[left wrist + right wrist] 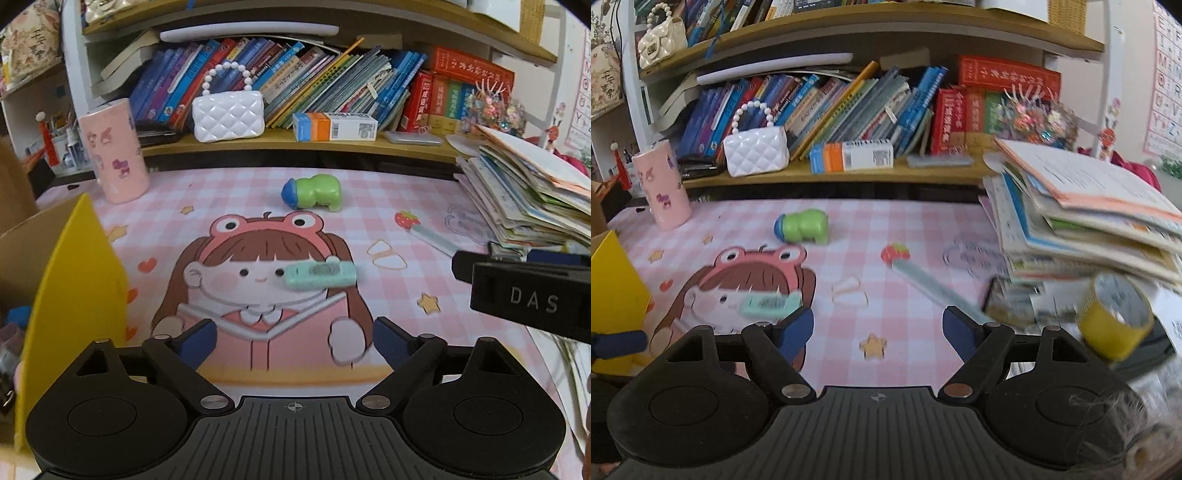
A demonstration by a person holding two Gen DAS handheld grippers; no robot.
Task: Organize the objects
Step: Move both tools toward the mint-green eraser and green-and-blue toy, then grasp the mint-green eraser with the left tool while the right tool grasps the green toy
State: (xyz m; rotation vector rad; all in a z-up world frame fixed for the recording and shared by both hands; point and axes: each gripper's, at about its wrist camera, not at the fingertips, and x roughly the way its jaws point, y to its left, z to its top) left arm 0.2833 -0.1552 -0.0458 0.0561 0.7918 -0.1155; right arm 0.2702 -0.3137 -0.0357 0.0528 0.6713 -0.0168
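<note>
We've got both the left gripper and right gripper spread apart, holding nothing, above the mint case on the mat.

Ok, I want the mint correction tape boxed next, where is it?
The mint correction tape lies on the pink mat, on the cartoon girl's face, ahead of the left gripper, nearer than the green toy.

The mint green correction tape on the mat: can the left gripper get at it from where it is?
Probably yes. The left gripper is open and empty, and the mint green correction tape lies flat on the desk mat ahead of its fingers, nothing between them.
</note>
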